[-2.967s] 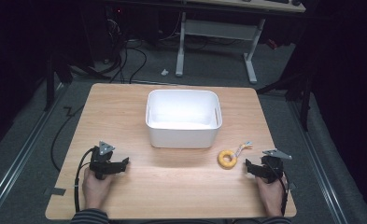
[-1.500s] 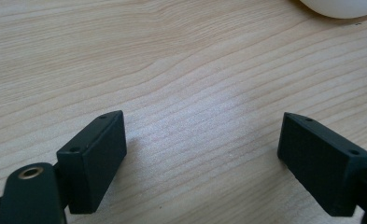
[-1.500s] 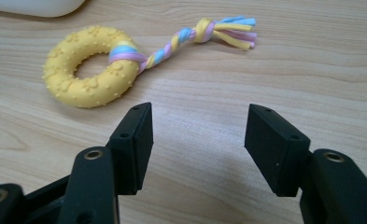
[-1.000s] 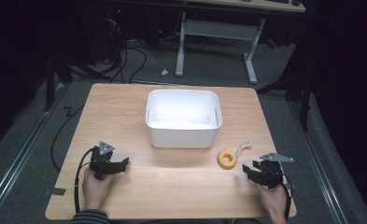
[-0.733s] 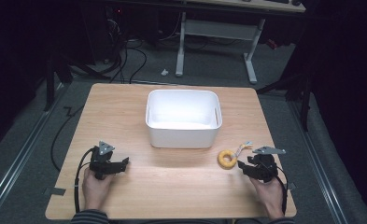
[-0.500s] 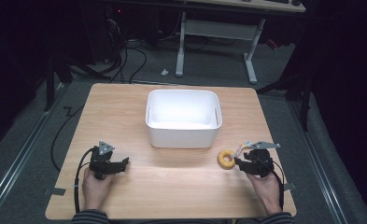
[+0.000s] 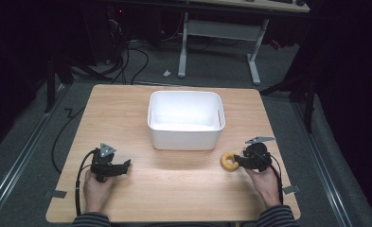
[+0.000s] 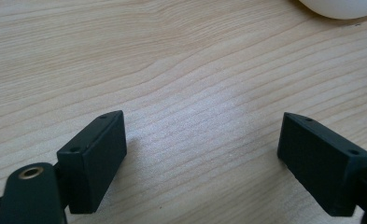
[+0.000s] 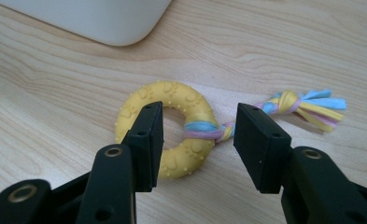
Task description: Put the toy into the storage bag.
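Note:
A yellow ring toy with paw prints and a braided rope tail lies flat on the wooden table, just right of the white bin's front corner. My right gripper points left at it, low over the table. In the right gripper view the right gripper straddles the ring toy where the rope is tied: one jaw over the hole, the other outside the rim. The jaws have just been closing, with a gap left on both sides. My left gripper rests open at the front left, and between the left gripper's jaws lies bare wood.
A white plastic bin stands at the table's middle, toward the back, its inside bare. Its edge shows as the bin above the ring and the bin far off. A desk frame and cables stand on the dark floor beyond the table.
My right gripper has slid left from the table's right side to the ring toy, and its jaws now sit over the ring. The left hand has stayed still.

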Tool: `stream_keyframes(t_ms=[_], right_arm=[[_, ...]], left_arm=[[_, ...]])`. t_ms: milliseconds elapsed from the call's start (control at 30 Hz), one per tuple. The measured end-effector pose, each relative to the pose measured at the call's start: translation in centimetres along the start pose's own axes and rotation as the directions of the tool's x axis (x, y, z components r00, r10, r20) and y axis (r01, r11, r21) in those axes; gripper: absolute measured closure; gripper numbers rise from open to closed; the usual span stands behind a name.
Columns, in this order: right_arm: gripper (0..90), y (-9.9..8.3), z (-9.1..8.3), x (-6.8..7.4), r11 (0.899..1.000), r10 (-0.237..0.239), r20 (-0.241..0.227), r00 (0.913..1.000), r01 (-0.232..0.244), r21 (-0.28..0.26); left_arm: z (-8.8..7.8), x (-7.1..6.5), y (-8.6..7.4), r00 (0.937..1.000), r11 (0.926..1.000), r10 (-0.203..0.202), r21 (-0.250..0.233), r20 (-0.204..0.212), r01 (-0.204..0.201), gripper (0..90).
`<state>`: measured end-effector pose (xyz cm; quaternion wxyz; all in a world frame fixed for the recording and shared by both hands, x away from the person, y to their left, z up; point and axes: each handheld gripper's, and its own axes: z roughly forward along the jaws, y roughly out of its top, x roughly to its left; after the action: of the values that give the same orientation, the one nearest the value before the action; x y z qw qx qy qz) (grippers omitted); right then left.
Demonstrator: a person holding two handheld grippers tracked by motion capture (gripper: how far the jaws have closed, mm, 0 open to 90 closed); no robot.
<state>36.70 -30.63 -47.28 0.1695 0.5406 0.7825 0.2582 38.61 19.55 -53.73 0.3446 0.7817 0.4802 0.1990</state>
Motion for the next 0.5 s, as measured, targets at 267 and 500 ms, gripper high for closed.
stream_keyframes(t_ms=[267,500], right_arm=[[52.9,0.4,1.0,0.1,0.999,-0.009,0.018,0.9998,0.008,0.047],[52.8,0.5,1.8,0.2,0.996,-0.005,0.037,0.9993,0.001,0.088]], left_arm=[[0.0,0.0,0.0,1.0000,1.0000,0.001,0.001,-0.001,-0.001,16.0],[0.0,0.0,0.0,1.0000,1.0000,0.000,0.000,0.000,0.000,15.9]])
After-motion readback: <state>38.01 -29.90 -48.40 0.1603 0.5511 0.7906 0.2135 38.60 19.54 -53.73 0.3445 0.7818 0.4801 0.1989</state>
